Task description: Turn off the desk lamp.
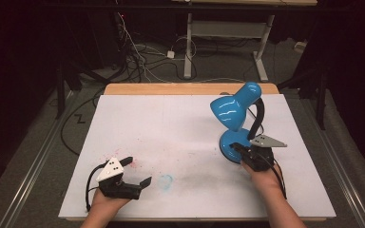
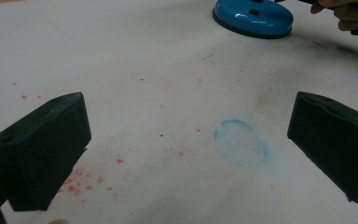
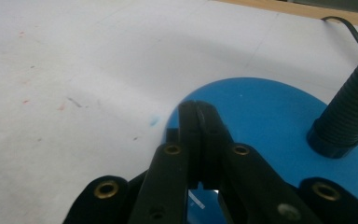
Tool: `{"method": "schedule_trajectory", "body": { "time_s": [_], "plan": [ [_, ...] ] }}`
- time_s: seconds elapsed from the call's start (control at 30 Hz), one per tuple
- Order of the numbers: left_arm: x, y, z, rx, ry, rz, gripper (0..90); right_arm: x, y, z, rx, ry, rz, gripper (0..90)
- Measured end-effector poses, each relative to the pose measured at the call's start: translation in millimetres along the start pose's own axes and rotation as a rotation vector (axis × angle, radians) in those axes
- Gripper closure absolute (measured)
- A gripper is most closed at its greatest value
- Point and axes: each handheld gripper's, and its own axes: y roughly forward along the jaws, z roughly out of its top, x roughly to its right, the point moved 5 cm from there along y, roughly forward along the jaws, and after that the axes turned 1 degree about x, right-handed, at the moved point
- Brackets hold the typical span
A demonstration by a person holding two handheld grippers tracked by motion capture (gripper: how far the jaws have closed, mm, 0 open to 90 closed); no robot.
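Pressing its closed jaws onto the base of the blue lamp (image 1: 237, 118) at the table's (image 1: 171, 123) right side, the right gripper (image 1: 241, 148) seems mid-step, while the left gripper (image 1: 138, 172) waits wide apart, near left.

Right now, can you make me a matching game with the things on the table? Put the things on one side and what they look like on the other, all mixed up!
Things:
1. lamp base
2. lamp neck
3. left tongs
4. right tongs

Descriptions:
A. wide open over the white sheet
B. pressed shut, tips over the blue disc
C. black and ribbed, curving upward
D. round, flat, blue

Pairs: 1-D, 2-C, 3-A, 4-B
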Motion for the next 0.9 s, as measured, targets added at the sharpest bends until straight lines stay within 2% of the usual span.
{"method": "schedule_trajectory", "body": {
  "time_s": [0.2, 0.57, 0.73, 0.9],
  "plan": [
    [1.6, -0.3, 0.5, 0.006, -0.003, -0.003, 0.0, -7.6, -19.5, -12.5, 0.016, -0.011, 0.022, 90.0],
    [1.9, 2.9, -0.3, -0.001, -0.003, -0.009, 0.0, -9.0, -52.8, -50.3, 0.047, 0.03, 0.011, 90.0],
    [3.4, 3.6, 0.0, -0.003, -0.001, -0.014, 0.0, -8.5, -52.6, -48.6, 0.056, 0.018, 0.007, 90.0],
    [3.2, 3.7, -0.1, -0.004, -0.001, -0.014, 0.0, -12.7, -48.5, -46.3, 0.051, -0.014, 0.008, 90.0]
  ]
}}
